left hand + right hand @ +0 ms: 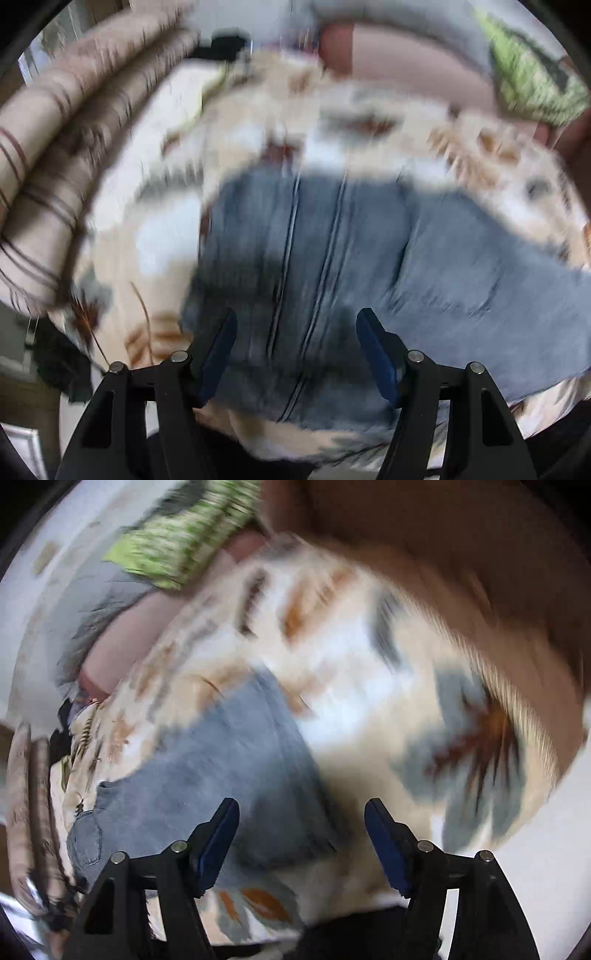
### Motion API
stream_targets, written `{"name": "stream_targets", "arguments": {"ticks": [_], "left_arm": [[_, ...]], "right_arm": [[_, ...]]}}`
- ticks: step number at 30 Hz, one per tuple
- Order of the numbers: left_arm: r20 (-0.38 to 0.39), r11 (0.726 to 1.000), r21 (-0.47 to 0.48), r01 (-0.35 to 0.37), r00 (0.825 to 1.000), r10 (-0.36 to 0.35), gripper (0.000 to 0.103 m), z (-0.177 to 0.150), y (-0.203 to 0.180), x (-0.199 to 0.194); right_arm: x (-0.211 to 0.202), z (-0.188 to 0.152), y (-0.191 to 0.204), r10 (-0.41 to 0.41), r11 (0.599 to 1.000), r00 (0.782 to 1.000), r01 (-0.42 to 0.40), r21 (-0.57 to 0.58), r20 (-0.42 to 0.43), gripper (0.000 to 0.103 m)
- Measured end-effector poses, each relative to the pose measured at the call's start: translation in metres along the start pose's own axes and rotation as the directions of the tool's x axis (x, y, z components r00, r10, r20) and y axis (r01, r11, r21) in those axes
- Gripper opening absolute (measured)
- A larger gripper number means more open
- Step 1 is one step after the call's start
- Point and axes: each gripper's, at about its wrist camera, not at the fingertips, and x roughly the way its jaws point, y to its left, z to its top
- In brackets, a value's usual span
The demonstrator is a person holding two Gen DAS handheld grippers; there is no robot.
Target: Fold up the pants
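Note:
Light blue denim pants (pixel 369 251) lie flat on a bed with a leaf-patterned cover (pixel 155 229). My left gripper (pixel 296 321) is open and empty, hovering over the pants near their seams. In the right wrist view the pants (pixel 221 768) lie to the left, a back pocket (pixel 86 840) showing at far left. My right gripper (pixel 302 810) is open and empty, above the pants' right edge and the bed cover (pixel 369 709). Both views are motion-blurred.
A striped beige blanket roll (pixel 55 147) lies along the bed's left side. A pink pillow (pixel 406 62) and a green patterned cloth (pixel 524 81) lie at the far end. A brown surface (pixel 461 554) borders the bed on the right wrist's far side.

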Motion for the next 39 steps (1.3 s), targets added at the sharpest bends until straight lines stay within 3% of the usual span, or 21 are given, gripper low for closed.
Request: {"name": "stream_targets", "arguments": {"ticks": [2, 4, 6, 8, 10, 13, 15, 16, 17, 18, 19, 21, 24, 27, 28, 30, 31, 32, 33, 36, 39], "left_arm": [[0.079, 1.0, 0.01, 0.02, 0.997, -0.021, 0.078, 0.01, -0.007, -0.016], [0.091, 0.999, 0.041, 0.023, 0.995, -0.027, 0.084, 0.013, -0.016, -0.009], [0.009, 0.995, 0.092, -0.038, 0.999, 0.037, 0.084, 0.004, -0.021, 0.016], [-0.111, 0.99, 0.107, -0.086, 0.989, 0.098, 0.084, -0.008, -0.021, 0.052], [-0.079, 0.999, 0.012, -0.052, 0.995, 0.052, 0.087, -0.019, -0.007, 0.051], [-0.072, 0.999, -0.001, -0.034, 0.997, 0.034, 0.087, -0.023, -0.002, 0.052], [-0.064, 1.0, -0.002, -0.027, 0.998, 0.027, 0.087, -0.023, 0.0, 0.055], [-0.064, 1.0, -0.008, -0.021, 0.998, 0.021, 0.087, -0.024, 0.002, 0.054], [-0.064, 1.0, -0.011, -0.015, 0.998, 0.014, 0.087, -0.023, 0.001, 0.055], [-0.063, 1.0, -0.013, -0.007, 0.998, 0.006, 0.087, -0.026, 0.002, 0.049], [-0.061, 1.0, -0.017, 0.002, 0.998, -0.003, 0.087, -0.027, 0.003, 0.049], [-0.05, 0.999, -0.021, 0.027, 0.998, -0.028, 0.087, -0.029, 0.006, 0.046], [-0.038, 0.996, -0.071, 0.062, 0.997, -0.065, 0.087, -0.034, 0.013, 0.034], [-0.005, 0.981, -0.166, 0.097, 0.995, -0.099, 0.087, -0.036, 0.032, 0.018], [0.01, 0.975, -0.2, 0.094, 0.996, -0.094, 0.087, -0.037, 0.041, 0.012], [0.017, 0.962, -0.262, 0.081, 0.997, -0.079, 0.087, -0.039, 0.059, 0.005], [0.002, 0.947, -0.308, 0.088, 0.996, -0.092, 0.087, -0.04, 0.07, 0.005], [-0.012, 0.933, -0.345, 0.101, 0.994, -0.112, 0.087, -0.042, 0.077, 0.005], [-0.022, 0.913, -0.389, 0.124, 0.989, -0.143, 0.087, -0.045, 0.083, 0.006], [-0.026, 0.814, -0.531, 0.235, 0.956, -0.293, 0.087, -0.054, 0.095, 0.009], [-0.049, 0.744, -0.603, 0.287, 0.918, -0.394, 0.086, -0.059, 0.087, 0.017]], "right_arm": [[0.005, 0.012, 0.04, 0.073, 0.993, 0.997, -0.075, -0.095, -0.023, 0.074], [0.02, 0.019, 0.097, 0.133, 0.962, 0.989, -0.145, -0.229, -0.067, 0.074], [0.048, 0.019, 0.164, 0.194, 0.903, 0.97, -0.235, -0.358, -0.148, 0.074], [0.074, 0.01, 0.209, 0.218, 0.857, 0.95, -0.296, -0.422, -0.224, 0.074], [0.109, -0.003, 0.262, 0.209, 0.8, 0.929, -0.341, -0.494, -0.304, 0.074], [0.153, -0.014, 0.31, 0.155, 0.74, 0.922, -0.346, -0.577, -0.354, 0.074], [0.196, -0.02, 0.331, 0.096, 0.727, 0.917, -0.33, -0.602, -0.387, 0.074], [0.214, -0.021, 0.335, 0.067, 0.723, 0.911, -0.325, -0.609, -0.407, 0.07], [0.226, -0.028, 0.34, 0.033, 0.712, 0.897, -0.331, -0.619, -0.441, 0.043], [0.236, -0.036, 0.344, -0.029, 0.69, 0.892, -0.308, -0.655, -0.45, 0.024], [0.235, -0.04, 0.346, -0.054, 0.666, 0.904, -0.284, -0.69, -0.424, 0.012], [0.223, -0.032, 0.351, -0.034, 0.652, 0.924, -0.268, -0.709, -0.38, 0.004], [0.216, -0.017, 0.349, -0.046, 0.669, 0.965, -0.163, -0.725, -0.259, 0.004], [0.232, -0.017, 0.337, -0.085, 0.683, 0.961, -0.136, -0.717, -0.263, 0.006], [0.232, -0.016, 0.328, -0.086, 0.705, 0.959, -0.132, -0.697, -0.269, 0.007], [0.216, -0.014, 0.317, -0.068, 0.729, 0.973, -0.104, -0.676, -0.223, 0.021], [0.201, -0.013, 0.311, -0.047, 0.737, 0.981, -0.092, -0.67, -0.186, 0.041], [0.183, -0.013, 0.303, -0.009, 0.754, 0.989, -0.091, -0.651, -0.149, 0.063], [0.161, -0.013, 0.293, 0.057, 0.781, 0.991, -0.12, -0.613, -0.122, 0.068], [0.118, -0.029, 0.268, 0.216, 0.809, 0.961, -0.274, -0.52, -0.17, 0.071], [0.104, -0.051, 0.246, 0.267, 0.826, 0.945, -0.325, -0.461, -0.189, 0.071]]}}
